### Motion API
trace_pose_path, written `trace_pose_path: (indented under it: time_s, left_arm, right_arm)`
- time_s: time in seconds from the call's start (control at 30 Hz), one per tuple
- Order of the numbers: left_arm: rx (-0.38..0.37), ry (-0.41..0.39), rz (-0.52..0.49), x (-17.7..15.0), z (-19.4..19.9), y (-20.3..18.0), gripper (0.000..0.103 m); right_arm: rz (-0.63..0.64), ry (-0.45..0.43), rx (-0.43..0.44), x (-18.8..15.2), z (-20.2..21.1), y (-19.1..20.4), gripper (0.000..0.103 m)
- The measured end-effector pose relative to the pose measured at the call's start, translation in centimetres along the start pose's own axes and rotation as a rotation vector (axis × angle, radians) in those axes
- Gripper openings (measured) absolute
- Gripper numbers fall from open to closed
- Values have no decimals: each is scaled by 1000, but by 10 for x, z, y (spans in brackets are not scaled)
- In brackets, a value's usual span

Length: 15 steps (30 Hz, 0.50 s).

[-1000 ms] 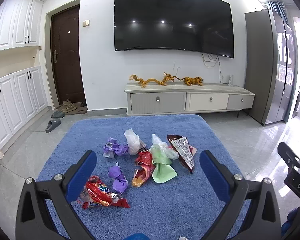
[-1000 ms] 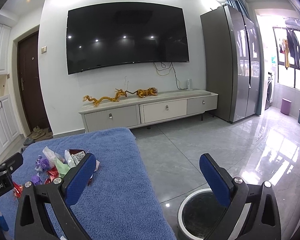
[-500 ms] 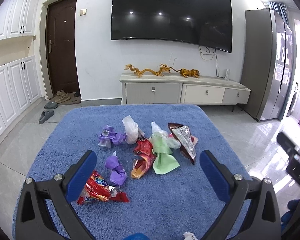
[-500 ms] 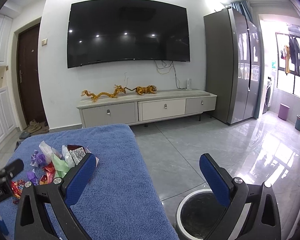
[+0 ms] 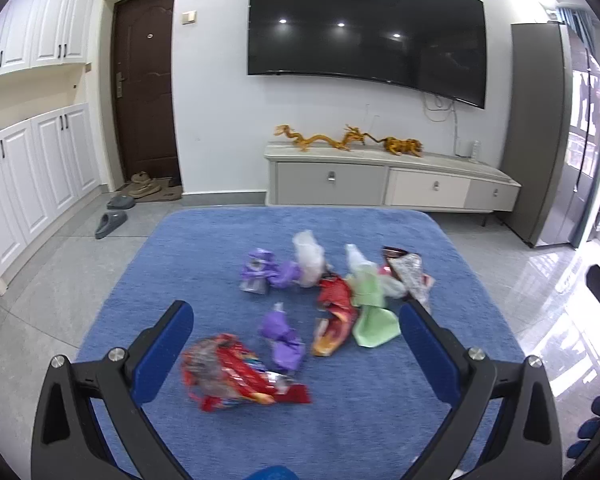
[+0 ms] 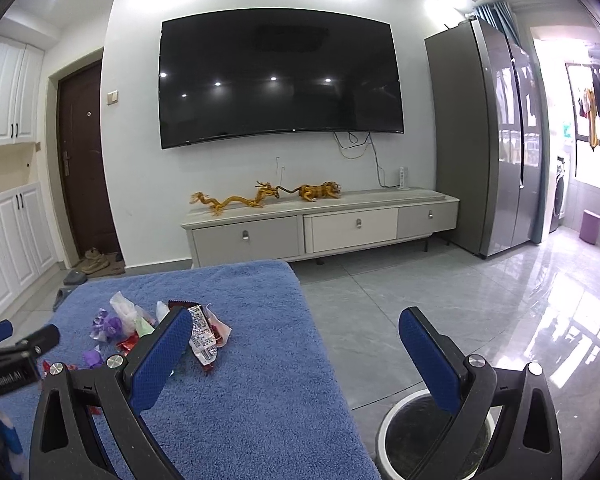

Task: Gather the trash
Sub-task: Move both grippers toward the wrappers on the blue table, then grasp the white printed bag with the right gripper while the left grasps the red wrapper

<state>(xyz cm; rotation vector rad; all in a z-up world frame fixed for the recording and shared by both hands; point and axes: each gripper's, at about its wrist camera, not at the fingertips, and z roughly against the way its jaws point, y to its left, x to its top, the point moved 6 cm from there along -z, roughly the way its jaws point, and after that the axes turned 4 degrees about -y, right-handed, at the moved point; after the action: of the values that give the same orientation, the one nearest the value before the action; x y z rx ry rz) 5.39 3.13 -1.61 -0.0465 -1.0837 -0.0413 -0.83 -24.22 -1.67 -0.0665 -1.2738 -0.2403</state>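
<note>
Fingers: both my grippers, left (image 5: 296, 336) and right (image 6: 296, 340), spread wide, empty.
Trash (image 5: 328, 300): crumpled red, purple, green, white wrappers, mid-towel (image 5: 204, 248).
Bin (image 6: 432, 436): round, white-rimmed, off towel's right edge.

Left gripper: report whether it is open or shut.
Open. In the left wrist view the left gripper has its blue fingers spread wide apart, nothing clamped between them; the red wrapper lies on the blue towel below.

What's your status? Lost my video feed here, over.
Left gripper open, empty, above red wrapper. Right gripper open, empty, off the blue mat's edge above bin. Trash all on the mat. Nothing in the way.
</note>
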Motion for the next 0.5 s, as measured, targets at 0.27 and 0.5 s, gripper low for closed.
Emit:
trace_pose_path:
  time_s: [0.27, 0.5]
  left_arm:
    - [27, 27, -7, -7, 1, 29, 103]
    - [36, 112, -33, -32, -14, 52, 103]
  right_arm:
    - [50, 90, 114, -16, -5, 1, 103]
    - [131, 226, 422, -50, 9, 47, 103]
